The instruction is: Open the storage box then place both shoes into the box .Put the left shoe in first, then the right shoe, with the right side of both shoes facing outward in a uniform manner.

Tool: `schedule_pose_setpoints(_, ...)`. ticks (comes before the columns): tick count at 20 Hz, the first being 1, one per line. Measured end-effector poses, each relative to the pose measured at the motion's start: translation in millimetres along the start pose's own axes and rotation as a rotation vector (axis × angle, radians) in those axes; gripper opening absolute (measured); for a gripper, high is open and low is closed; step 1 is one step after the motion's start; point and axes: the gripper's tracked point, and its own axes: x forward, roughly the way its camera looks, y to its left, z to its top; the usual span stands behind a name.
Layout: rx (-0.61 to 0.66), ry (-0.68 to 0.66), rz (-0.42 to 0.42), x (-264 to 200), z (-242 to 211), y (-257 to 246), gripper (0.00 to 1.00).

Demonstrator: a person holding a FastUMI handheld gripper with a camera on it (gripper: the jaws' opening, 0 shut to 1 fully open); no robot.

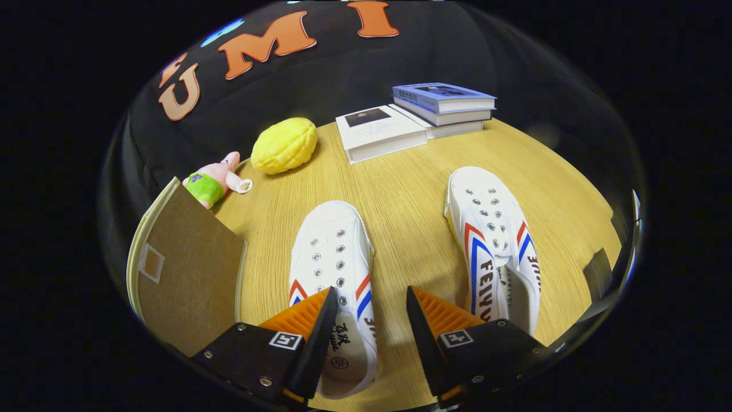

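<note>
wooden table [412,189] carries two white shoes side by side, toes pointing to its far edge, where books [412,117], a yellow plush [284,145] and a pink toy [217,180] lie. the gripper [372,309] hangs spread wide, pinching nothing, over the left shoe [334,257]; the right shoe [494,240] lies apart, the brown storage box [189,274] at the table's left edge.

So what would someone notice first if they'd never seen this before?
Probably the two white shoes with red and blue stripes on the wooden table: the left shoe lies between the open fingers of the tool, and the right shoe lies beside them. Next, the bright yellow lemon-shaped toy beyond the shoes, with the pink plush beside it, just past the brown storage box.
</note>
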Motion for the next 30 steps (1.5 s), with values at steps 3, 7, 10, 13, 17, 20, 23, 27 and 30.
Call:
schedule_pose_setpoints(3,0.006,0.022,0.000,3,-2,4,0.65)
schedule_pose_setpoints(7,0.017,0.056,0.052,4,-4,12,0.52)
schedule_pose_setpoints(10,0.052,0.041,0.052,5,-4,16,0.31)
schedule_pose_setpoints(13,0.037,0.009,0.022,11,-1,14,0.11)
schedule_pose_setpoints(17,0.119,0.014,0.057,-4,6,23,0.00)
schedule_pose_setpoints(20,0.093,-0.042,0.029,-16,30,20,0.00)
schedule_pose_setpoints(23,0.106,-0.085,0.066,-34,60,30,0.00)
schedule_pose_setpoints(27,0.117,-0.154,0.111,-64,100,50,0.00)
schedule_pose_setpoints(30,0.113,-0.189,0.170,-85,122,79,0.00)
